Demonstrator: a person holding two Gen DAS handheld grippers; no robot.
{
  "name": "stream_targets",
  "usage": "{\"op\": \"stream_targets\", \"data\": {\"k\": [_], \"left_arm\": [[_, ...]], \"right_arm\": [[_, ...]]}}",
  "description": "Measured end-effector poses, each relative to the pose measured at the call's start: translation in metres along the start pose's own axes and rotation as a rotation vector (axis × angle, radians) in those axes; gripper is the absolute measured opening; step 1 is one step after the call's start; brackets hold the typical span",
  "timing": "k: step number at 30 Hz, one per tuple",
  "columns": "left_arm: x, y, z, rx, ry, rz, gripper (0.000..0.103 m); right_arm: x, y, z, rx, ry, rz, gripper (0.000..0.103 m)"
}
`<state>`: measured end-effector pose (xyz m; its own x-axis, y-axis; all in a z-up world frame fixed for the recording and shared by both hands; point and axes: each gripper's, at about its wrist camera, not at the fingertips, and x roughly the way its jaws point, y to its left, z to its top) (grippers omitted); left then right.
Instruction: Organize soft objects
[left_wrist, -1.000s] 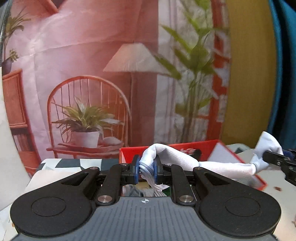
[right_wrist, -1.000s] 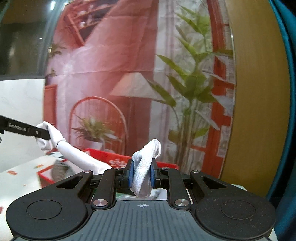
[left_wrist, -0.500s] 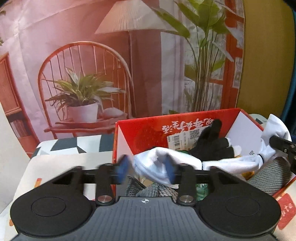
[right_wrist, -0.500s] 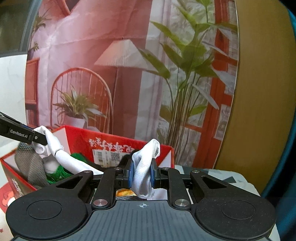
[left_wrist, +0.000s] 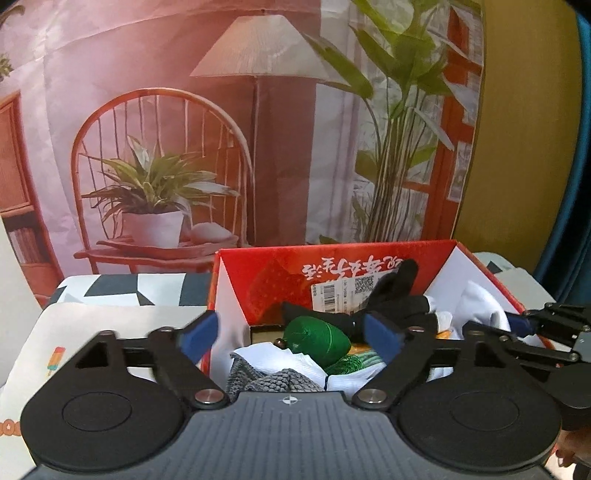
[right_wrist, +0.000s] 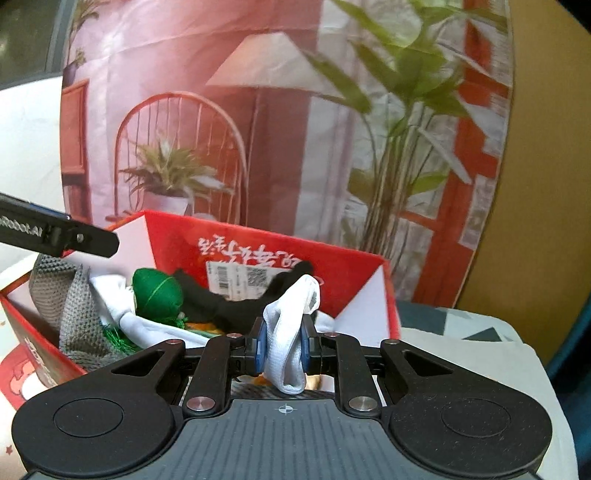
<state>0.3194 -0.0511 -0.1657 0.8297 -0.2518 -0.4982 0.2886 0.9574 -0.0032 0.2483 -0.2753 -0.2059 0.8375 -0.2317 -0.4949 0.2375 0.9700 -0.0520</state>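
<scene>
Over the near edge of the red box (left_wrist: 236, 291), the left gripper (left_wrist: 291, 338) has just been opening and now stands wide, its blue pads (left_wrist: 197, 334) clear of everything, nothing pressed between them. Below it, inside the box, the white sock (left_wrist: 280, 356) lies slack on the pile, beside a grey knit cloth (left_wrist: 277, 382) at 6 o'clock, a green stuffed ball (left_wrist: 319, 338) and a black glove (left_wrist: 399, 306) toward 1 o'clock. The right gripper (right_wrist: 283, 345) stays narrow, pinching the sock's other end (right_wrist: 291, 332), which folds up above the pads. In the left view it enters from 3 o'clock at the box's right wall. The box sits on a patterned cloth (left_wrist: 110, 291).
</scene>
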Motion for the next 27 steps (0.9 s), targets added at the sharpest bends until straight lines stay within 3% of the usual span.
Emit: {"op": "stream_targets", "data": {"k": [3, 8, 15, 17, 21, 27], "left_arm": [[-0.008, 0.003, 0.002, -0.025, -0.026, -0.015, 0.1], [-0.018, 0.004, 0.005, -0.057, -0.007, 0.015, 0.103], [-0.054, 0.004, 0.003, -0.047, -0.034, 0.019, 0.103], [-0.067, 0.002, 0.002, -0.03, -0.047, 0.039, 0.103], [-0.097, -0.002, 0.002, -0.019, -0.062, 0.087, 0.103], [-0.152, -0.008, -0.001, -0.004, -0.118, 0.079, 0.103]], "right_arm": [[0.002, -0.003, 0.005, 0.018, 0.022, 0.001, 0.019], [-0.009, -0.01, 0.01, 0.039, 0.031, -0.032, 0.036], [-0.048, -0.013, 0.024, 0.097, -0.009, 0.009, 0.097], [-0.063, -0.014, 0.029, 0.119, -0.02, 0.025, 0.103], [-0.091, -0.013, 0.041, 0.147, -0.018, 0.043, 0.103], [-0.145, -0.001, 0.055, 0.181, -0.046, 0.042, 0.103]]}}
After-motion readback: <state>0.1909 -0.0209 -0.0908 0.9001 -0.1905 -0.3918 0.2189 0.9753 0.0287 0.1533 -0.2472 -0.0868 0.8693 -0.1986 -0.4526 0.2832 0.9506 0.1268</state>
